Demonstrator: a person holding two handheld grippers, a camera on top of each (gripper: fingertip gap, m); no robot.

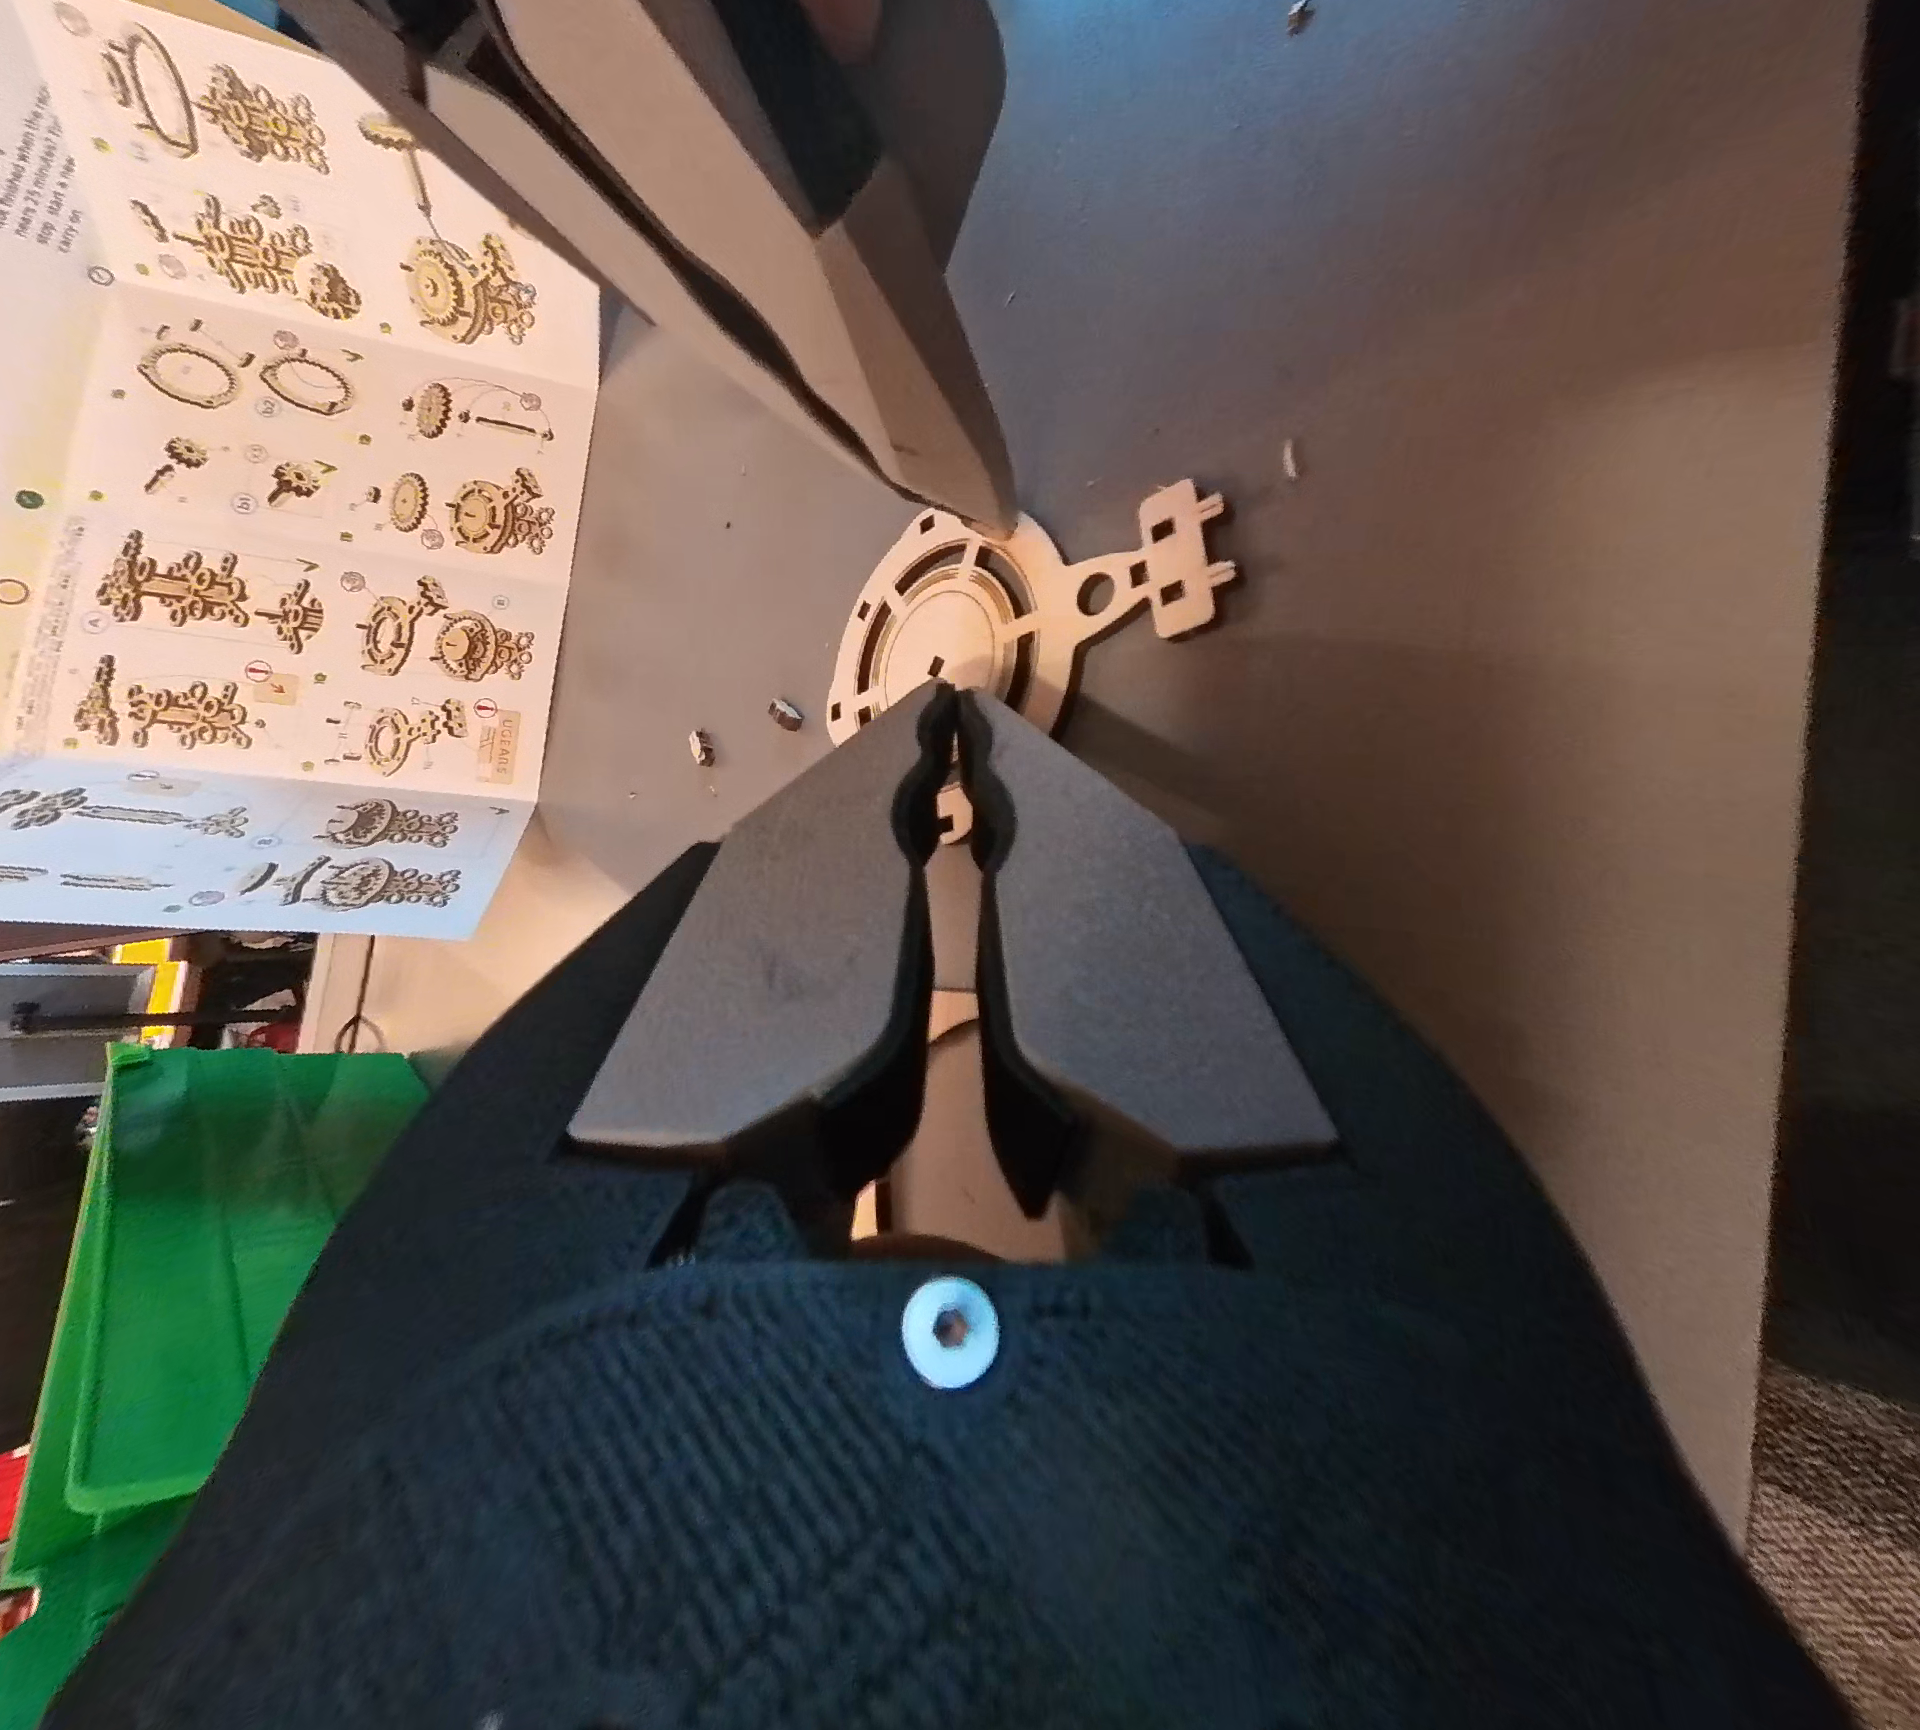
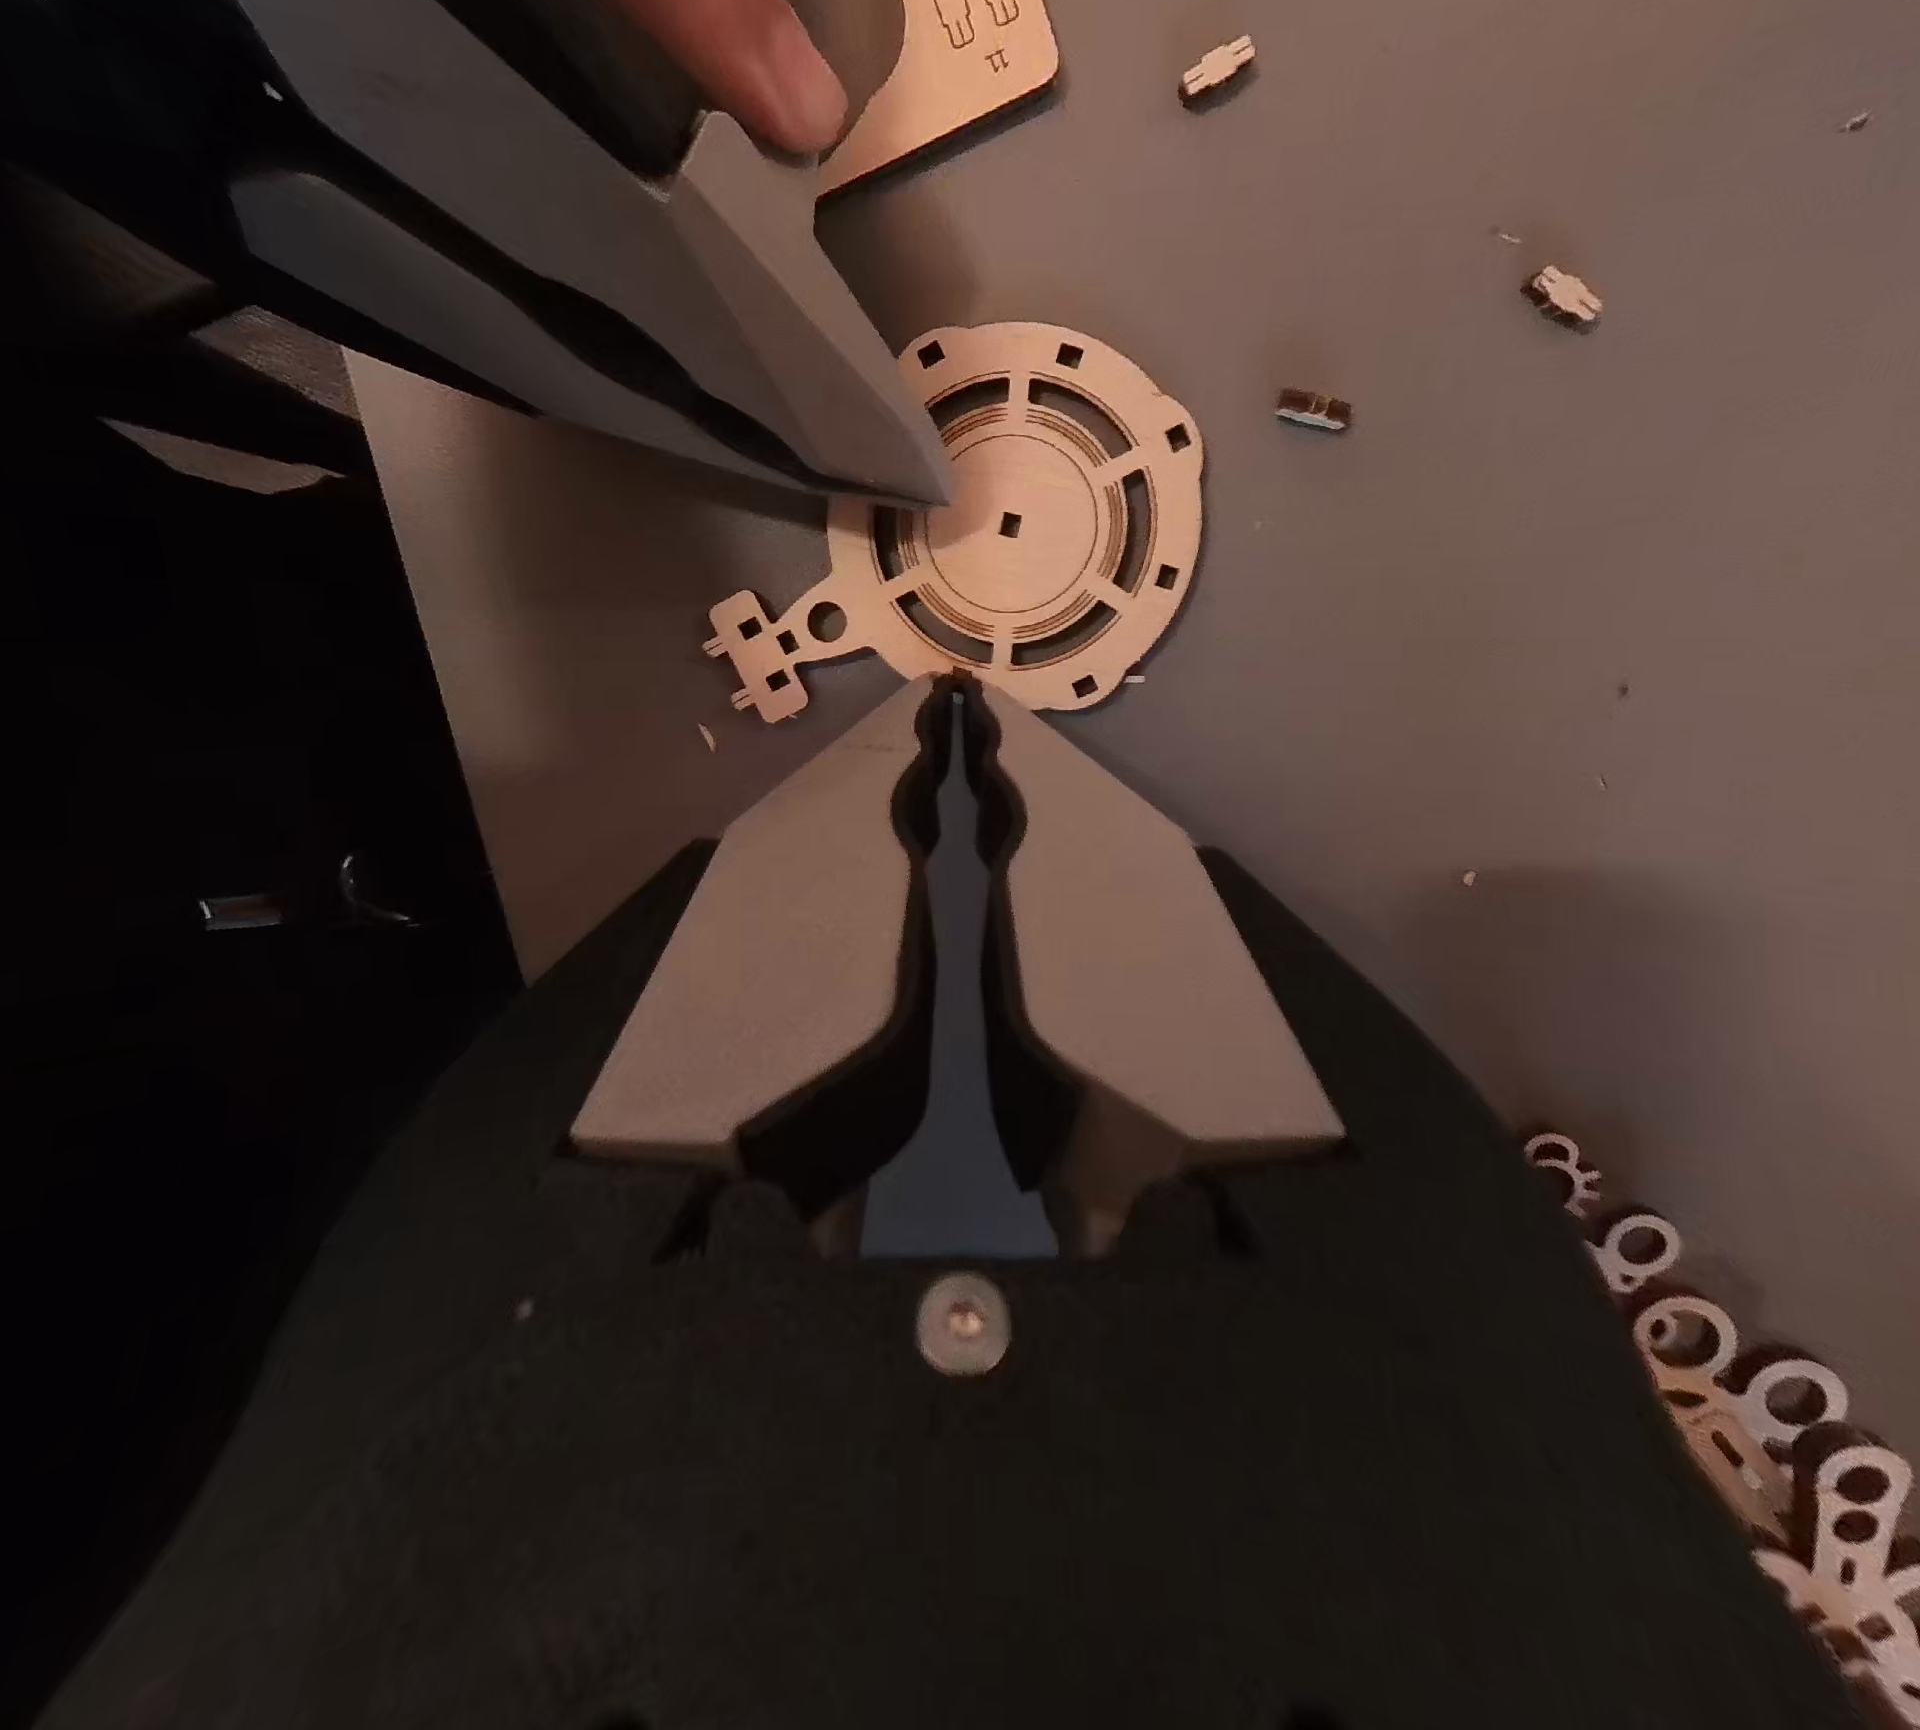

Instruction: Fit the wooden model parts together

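Black gripper housing with a silver screw fills the bottom of both wrist views. Ahead of it, the left gripper (image 1: 954, 693) has its two grey fingers pressed together at the tips, which rest on the central disc of the flat wooden part (image 1: 940, 631); whether they pinch anything cannot be told. The right gripper (image 2: 956, 681) is likewise closed to a thin slit, its tips touching the rim of the same wooden part (image 2: 1039, 527), apparently nipping a tiny dark piece there.

This part is a pale plywood ring with curved cut-outs, square holes around the rim and a short arm ending in a slotted tab. It lies flat on a matte grey tabletop (image 1: 1403, 278), directly in front of both tools.

In the right wrist view, the left gripper comes in from the upper left, a fingertip of the person's hand (image 2: 769, 70) resting on it. Beyond it lies a plywood sheet (image 2: 977, 18) with engraved outlines. Small wooden connector pieces (image 2: 1218, 70) are scattered farther right, and a cluster of ringed wooden parts (image 2: 1766, 1431) sits beside the housing at the lower right.

In the left wrist view, a folded instruction sheet (image 1: 291, 485) lies to the left of the tool, with a green plastic bin (image 1: 208, 1265) off the table edge below it. Carpet (image 1: 1839, 1524) shows at the lower right.
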